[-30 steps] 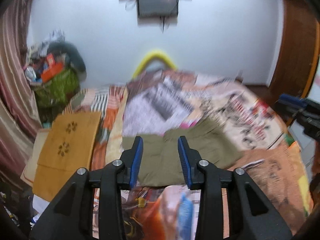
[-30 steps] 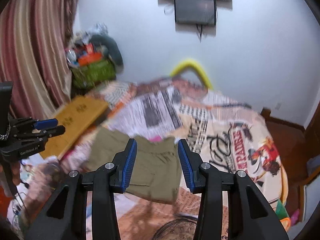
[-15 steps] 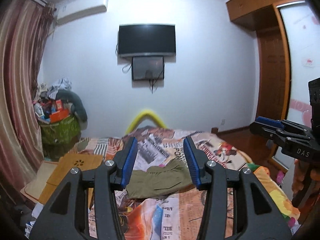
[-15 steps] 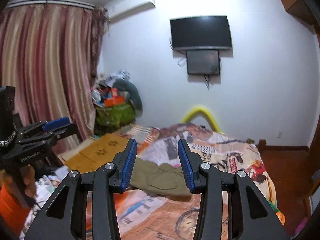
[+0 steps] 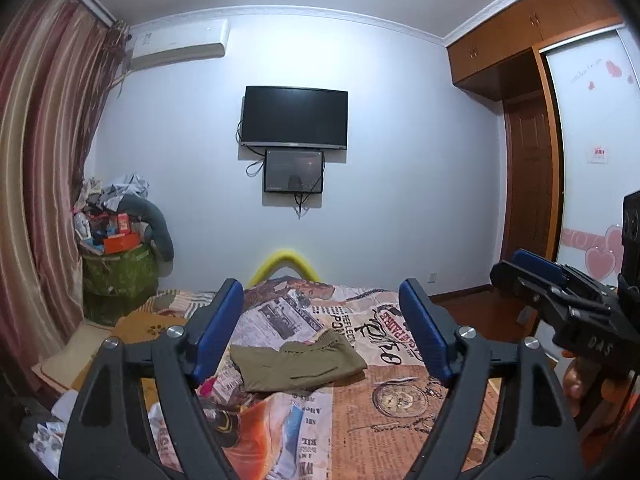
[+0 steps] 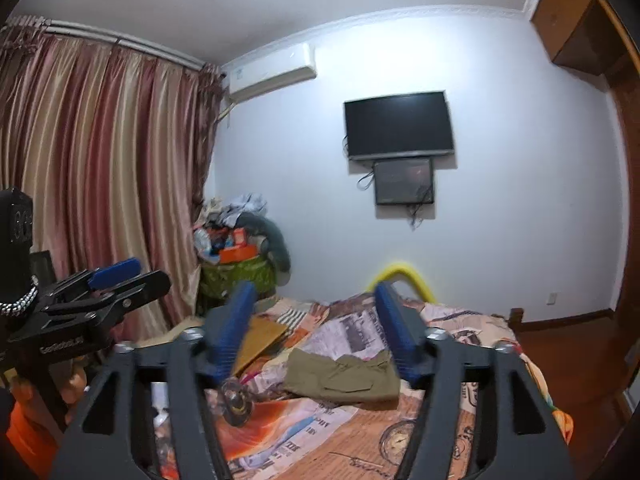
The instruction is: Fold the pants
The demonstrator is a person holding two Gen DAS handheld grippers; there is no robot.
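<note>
A striped curtain hangs at far left beside a heaped green basket. On the bed, olive pants lie folded, well apart from both tools. The left tool and right tool have just been opening, nothing between their jaws. A television hangs on the far wall, a wardrobe to the right.
</note>
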